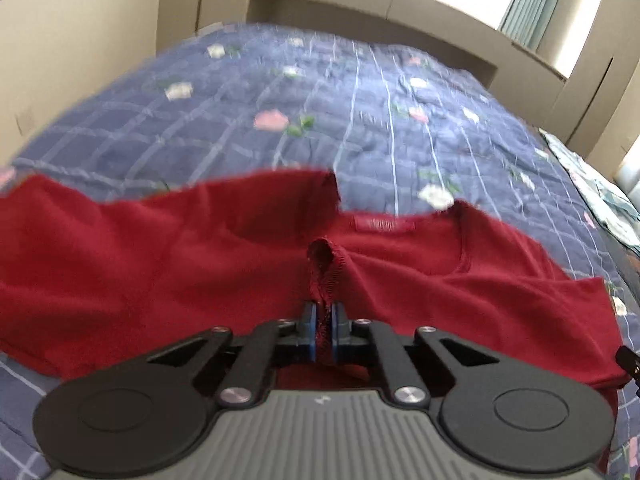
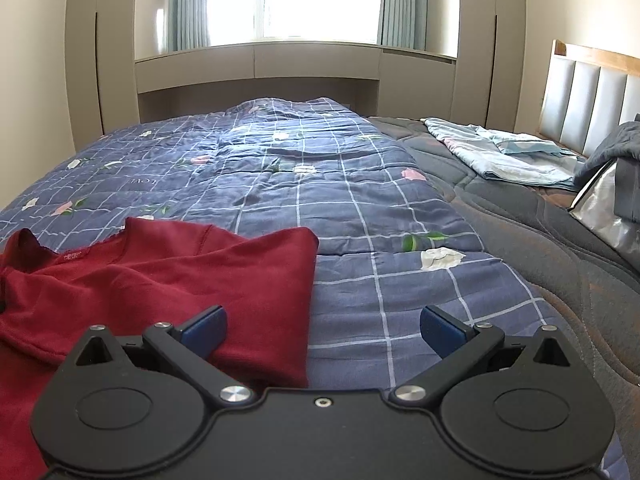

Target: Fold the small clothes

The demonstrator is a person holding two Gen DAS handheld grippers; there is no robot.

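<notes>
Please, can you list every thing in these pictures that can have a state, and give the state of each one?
Left gripper: shut on a pinched fold of the dark red knit shirt.
Dark red knit shirt: unfolded, rumpled, lying on the quilt.
Right gripper: open, holding nothing.
Blue checked floral quilt: spread over the bed.
Pale blue curtains: drawn aside.

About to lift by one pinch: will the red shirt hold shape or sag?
Likely sag: the red shirt lies creased, and its pinched edge buckles above the shut left gripper. Thin knit, probably light. It may drag on the quilt.
</notes>
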